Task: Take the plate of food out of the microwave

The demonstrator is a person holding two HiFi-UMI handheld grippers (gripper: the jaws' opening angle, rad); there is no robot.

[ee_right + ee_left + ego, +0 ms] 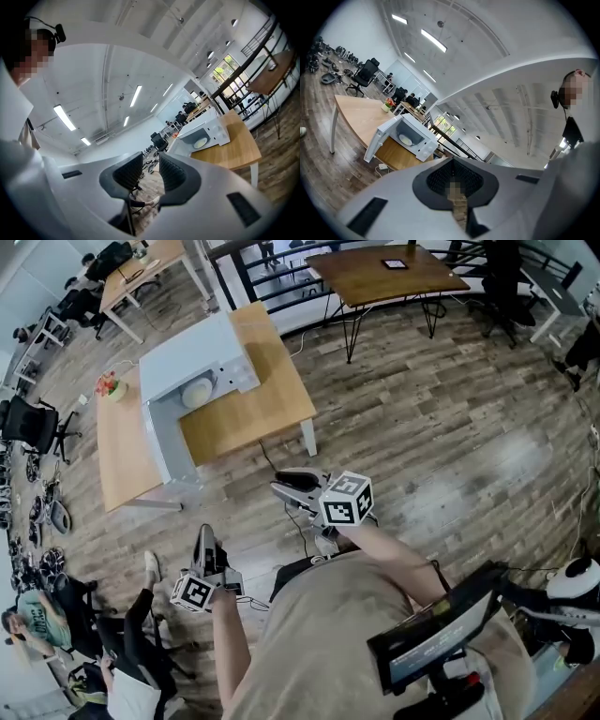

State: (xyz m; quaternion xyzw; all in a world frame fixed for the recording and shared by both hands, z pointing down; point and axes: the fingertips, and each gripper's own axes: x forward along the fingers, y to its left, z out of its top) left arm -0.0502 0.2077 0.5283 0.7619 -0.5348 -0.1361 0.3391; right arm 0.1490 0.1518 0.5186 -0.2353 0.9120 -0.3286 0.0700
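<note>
Nearest the head camera, the person holds both tools out over the wood-plank floor (450,437), well short of the task's thing. The left tongs (204,538) hang low at the person's left side, and their own view shows them pressed together (452,171) with nothing caught between the ribbed pads. The right tongs (286,488) reach further forward and roughly level; their own view shows them slightly spread (151,171), a narrow gap between the pads and only floor behind it. Beyond them stands a pale wooden surface (262,404) on white legs, and on it sits the white microwave (192,357), its door (164,442) swung wide open toward the person. The plate of food (198,392) lies inside the microwave's cavity, a pale round shape on the cavity floor, well apart from both tongs; it shows the same way from the left (406,139) and from the right (200,142). At the surface's left end, beside the microwave, is a small pot of red flowers (110,384). Farther off stand a dark office chair (33,423) at the left edge and a darker wooden table (375,277) on thin black legs.
</note>
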